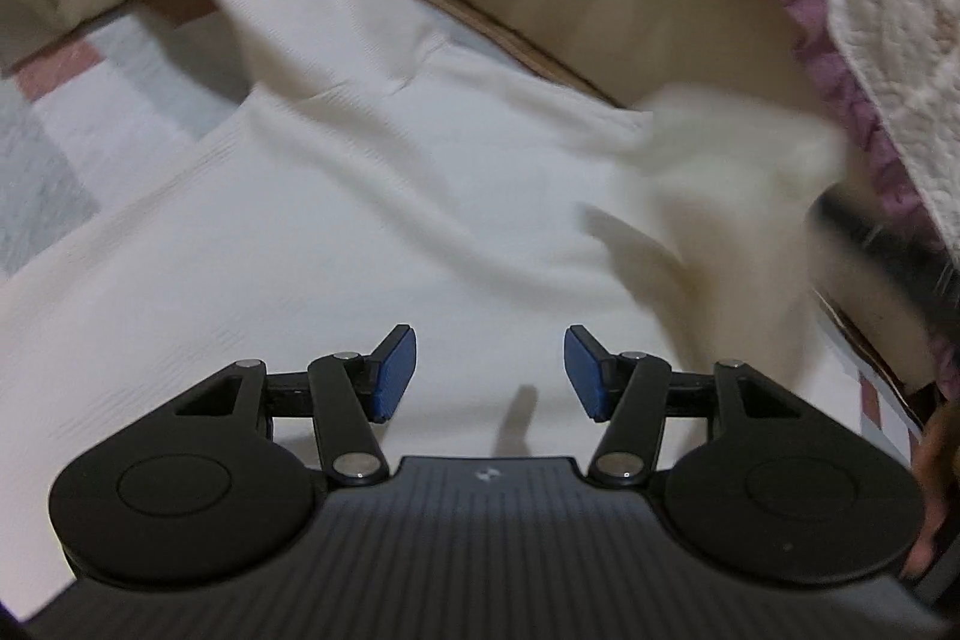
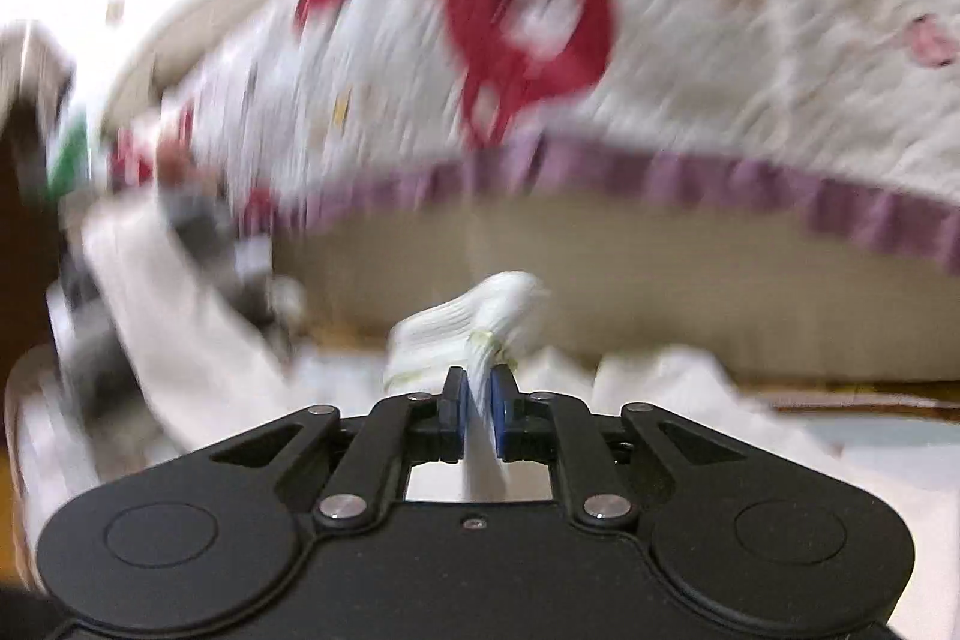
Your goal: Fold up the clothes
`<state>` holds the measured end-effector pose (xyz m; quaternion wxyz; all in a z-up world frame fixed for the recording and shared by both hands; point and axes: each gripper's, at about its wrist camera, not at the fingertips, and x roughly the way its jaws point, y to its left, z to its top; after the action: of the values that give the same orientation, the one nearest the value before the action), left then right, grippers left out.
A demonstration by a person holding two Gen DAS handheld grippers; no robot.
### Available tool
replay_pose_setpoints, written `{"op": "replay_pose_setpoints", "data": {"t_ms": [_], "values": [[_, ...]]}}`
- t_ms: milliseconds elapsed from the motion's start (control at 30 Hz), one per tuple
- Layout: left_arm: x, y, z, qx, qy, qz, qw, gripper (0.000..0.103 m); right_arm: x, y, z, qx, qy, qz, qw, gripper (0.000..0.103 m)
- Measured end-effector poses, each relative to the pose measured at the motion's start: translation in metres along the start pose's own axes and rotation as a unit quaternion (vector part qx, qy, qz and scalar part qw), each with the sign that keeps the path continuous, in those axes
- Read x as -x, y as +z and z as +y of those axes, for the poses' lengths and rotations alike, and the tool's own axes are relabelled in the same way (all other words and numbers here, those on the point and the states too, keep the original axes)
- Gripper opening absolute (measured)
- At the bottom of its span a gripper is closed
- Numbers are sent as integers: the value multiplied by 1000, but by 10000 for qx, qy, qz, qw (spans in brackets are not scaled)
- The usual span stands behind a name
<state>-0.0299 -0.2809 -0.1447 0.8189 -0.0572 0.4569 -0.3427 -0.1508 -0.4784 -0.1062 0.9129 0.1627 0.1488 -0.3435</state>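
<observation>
A home bedroom: a bed with a white quilt (image 2: 750,40) printed with red shapes and edged in a purple frill (image 1: 840,58), and a pale checked mat (image 1: 72,130) on the floor.

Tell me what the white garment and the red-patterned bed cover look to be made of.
White garment: a soft knit, likely cotton or a blend; fine ribbed lines run across it and it creases loosely, matte. Bed cover: a quilted fabric, probably cotton; stitched puckers show over its cream surface, with a gathered purple trim along the edge.
</observation>
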Motion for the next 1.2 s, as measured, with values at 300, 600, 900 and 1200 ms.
{"op": "replay_pose_setpoints", "data": {"t_ms": [300,600,900,1200], "values": [[-13,-20,-19,-290,-366,184,9987,56,81,-39,-36,1518,-796,1469,9742,66],[-61,-13,-91,-921,261,510,9941,72,131,-82,-123,203,-2247,1823,9570,65],[-56,10,-125,-2243,-89,-756,9715,6,103,-106,-101,1079,-1972,2057,9525,63],[-76,31,-63,-1112,-239,-599,9917,10,97,-102,-118,365,-1814,2043,9613,7]]}}
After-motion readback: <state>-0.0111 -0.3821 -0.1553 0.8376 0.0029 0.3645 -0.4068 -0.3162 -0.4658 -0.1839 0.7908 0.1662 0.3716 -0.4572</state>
